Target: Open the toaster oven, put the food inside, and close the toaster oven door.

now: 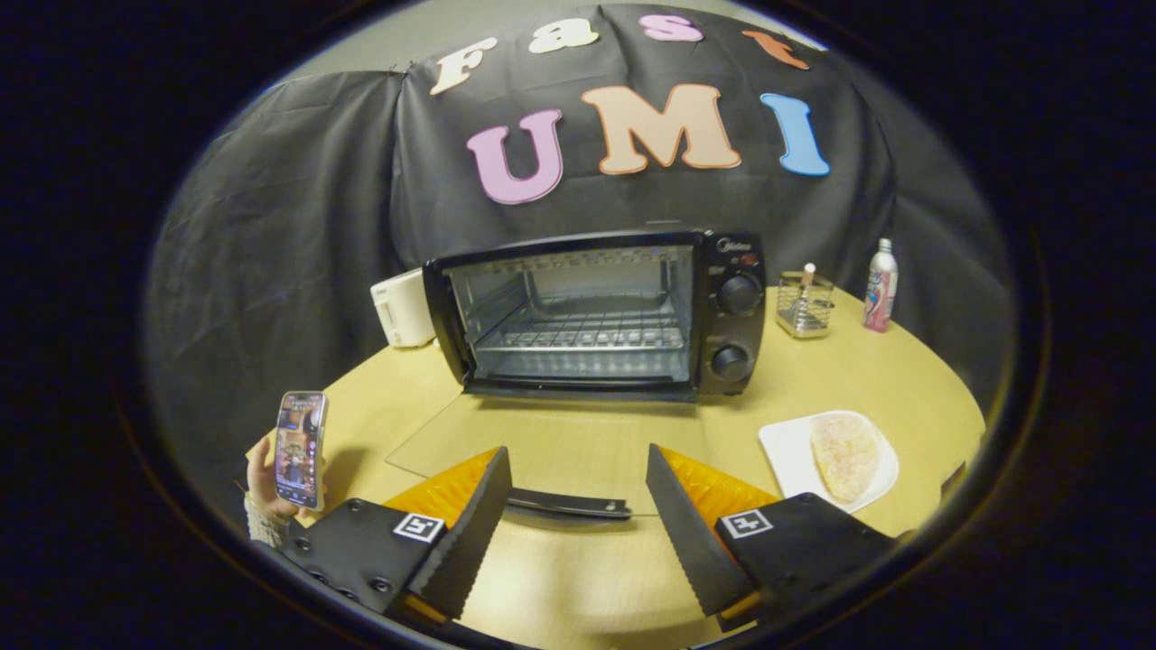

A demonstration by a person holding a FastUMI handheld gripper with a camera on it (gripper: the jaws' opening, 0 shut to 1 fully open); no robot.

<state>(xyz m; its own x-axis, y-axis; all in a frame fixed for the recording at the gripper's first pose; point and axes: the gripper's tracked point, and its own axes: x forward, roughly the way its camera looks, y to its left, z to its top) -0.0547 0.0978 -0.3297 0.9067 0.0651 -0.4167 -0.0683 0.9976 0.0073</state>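
Now the gripper [571, 506] is released, fingers spread wide over the door handle [567, 505]. Centre frame, the toaster oven [601, 311] stands open on the counter [858, 370]; food [845, 456] lies on a plate [787, 451], lower right.

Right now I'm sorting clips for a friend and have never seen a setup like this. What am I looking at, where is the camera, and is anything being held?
The camera rides on a hand-held grabbing tool and looks forward along its two fingers, so the picture bulges like a fish-eye. Those fingers are the tongs; they stand open and hold nothing. Between them lies the handle of the toaster oven door, a glass flap folded down flat on the wooden table. Beyond it sits the toaster oven, open, with a bare wire rack inside. To its right a white plate carries the food, a flat pale piece. Further back stand a small wire rack and a bottle; a white appliance sits left of the oven. On the left, a person's hand holds up a phone.
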